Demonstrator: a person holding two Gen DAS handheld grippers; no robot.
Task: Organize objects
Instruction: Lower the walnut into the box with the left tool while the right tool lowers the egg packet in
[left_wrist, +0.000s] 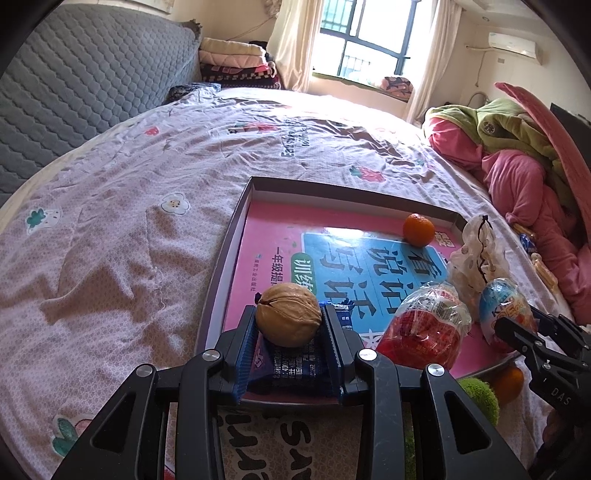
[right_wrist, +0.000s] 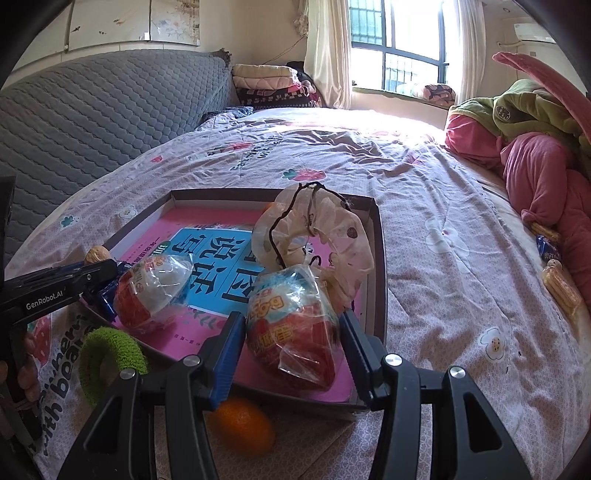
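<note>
A shallow box lid with a pink book cover inside lies on the bed. My left gripper is shut on a brown walnut over the tray's near left corner, above a dark blue snack packet. The walnut also shows in the right wrist view. My right gripper has its jaws around a wrapped toy egg in the tray, with small gaps at both sides. A second wrapped egg, a mandarin and a sheer scrunchie lie in the tray.
A green scrunchie and another mandarin lie on the sheet in front of the tray. Pink and green bedding is heaped at the right, with snack packets beside it. A grey headboard stands at the left.
</note>
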